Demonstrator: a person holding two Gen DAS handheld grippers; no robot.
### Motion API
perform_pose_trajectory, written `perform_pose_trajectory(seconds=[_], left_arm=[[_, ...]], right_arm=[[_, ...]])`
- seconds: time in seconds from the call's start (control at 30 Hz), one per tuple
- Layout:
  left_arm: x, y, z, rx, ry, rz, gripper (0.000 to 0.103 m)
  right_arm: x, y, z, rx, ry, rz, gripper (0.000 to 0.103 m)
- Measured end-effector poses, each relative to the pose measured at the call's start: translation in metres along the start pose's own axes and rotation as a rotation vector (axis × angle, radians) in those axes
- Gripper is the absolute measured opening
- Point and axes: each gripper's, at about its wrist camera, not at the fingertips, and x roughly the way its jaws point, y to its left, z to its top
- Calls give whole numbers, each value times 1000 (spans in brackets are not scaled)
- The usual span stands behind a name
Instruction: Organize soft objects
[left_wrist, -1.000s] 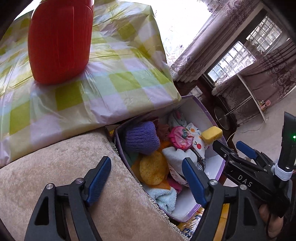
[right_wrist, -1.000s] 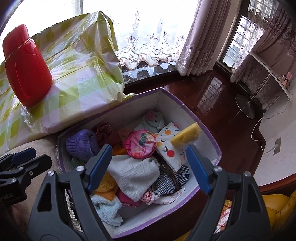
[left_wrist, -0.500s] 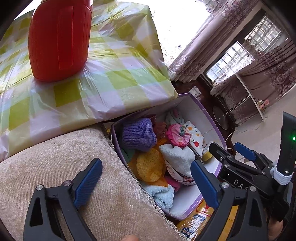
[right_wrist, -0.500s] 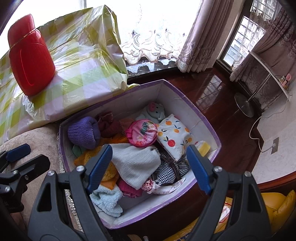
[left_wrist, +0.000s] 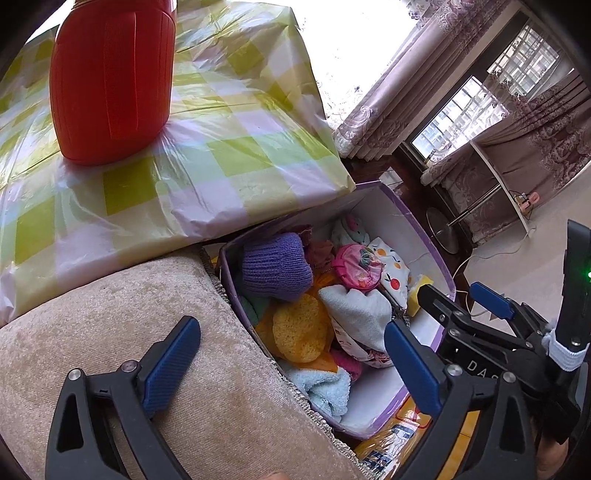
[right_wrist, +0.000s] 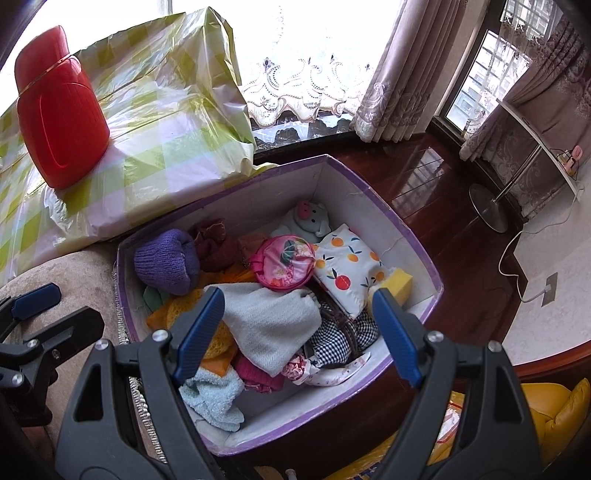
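A purple-rimmed box (right_wrist: 402, 225) holds several soft things: a purple knit hat (right_wrist: 166, 260), a pink round pouch (right_wrist: 282, 264), an orange-print pillow (right_wrist: 347, 266), a pale folded cloth (right_wrist: 273, 321), a light blue towel (right_wrist: 212, 391) and a grey plush toy (right_wrist: 310, 219). A yellow sponge block (right_wrist: 397, 282) lies in the box's right corner. My right gripper (right_wrist: 297, 295) hangs open above the box with nothing between its fingers. My left gripper (left_wrist: 290, 328) hovers over the box's left edge (left_wrist: 229, 280), its jaws opening and empty.
A red plastic container (left_wrist: 110, 77) stands on a green-checked, plastic-wrapped bundle (left_wrist: 221, 147) behind the box. A beige cushion (left_wrist: 129, 332) lies left of the box. Dark wood floor (right_wrist: 443, 206) and a stand's round base (right_wrist: 487, 206) are to the right.
The yellow sponge block was in the air above the box and now lies in its right corner. The left gripper's jaws have spread wider. Both hands stayed in place.
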Motion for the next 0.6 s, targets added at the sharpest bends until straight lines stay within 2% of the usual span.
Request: perform_pose_trajectory(seconds=[0.37, 0.6], left_arm=[[3, -1, 2, 4, 5, -4, 103], [8, -7, 3, 45, 2, -16, 103]], right_arm=[[2, -1, -1, 4, 4, -2, 84], [2, -2, -1, 10, 7, -1, 84]])
